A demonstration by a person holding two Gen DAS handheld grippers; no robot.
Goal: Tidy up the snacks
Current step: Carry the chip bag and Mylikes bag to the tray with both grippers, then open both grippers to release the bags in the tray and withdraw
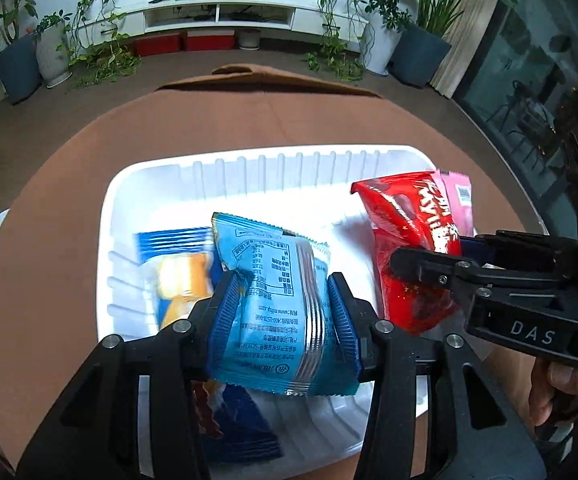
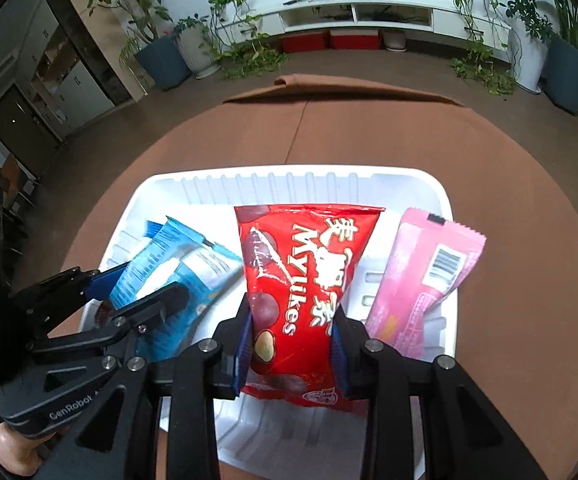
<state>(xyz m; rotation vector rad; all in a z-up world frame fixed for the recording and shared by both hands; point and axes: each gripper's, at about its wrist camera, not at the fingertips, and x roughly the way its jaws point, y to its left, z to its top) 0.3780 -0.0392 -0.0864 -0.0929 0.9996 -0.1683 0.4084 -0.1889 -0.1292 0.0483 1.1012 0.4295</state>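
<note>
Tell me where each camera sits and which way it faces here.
Left wrist: sits on the left gripper, looking down along its fingers into the white basket; it is shut on a light blue packet, with the right gripper and a hand at right.
Right wrist: sits on the right gripper, looking down into the same basket; it is shut on a red bag, pink packet beside, left gripper at left.
Shared: basket, brown table, both packets, plants behind.

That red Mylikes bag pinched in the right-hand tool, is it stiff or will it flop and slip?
Probably floppy: the red Mylikes bag is thin glossy film, and it narrows where the right gripper pinches it. Likely light for its size, since it stands up from that pinch alone. The shiny film may be slippery, though the ribbed blue pads should help.
</note>
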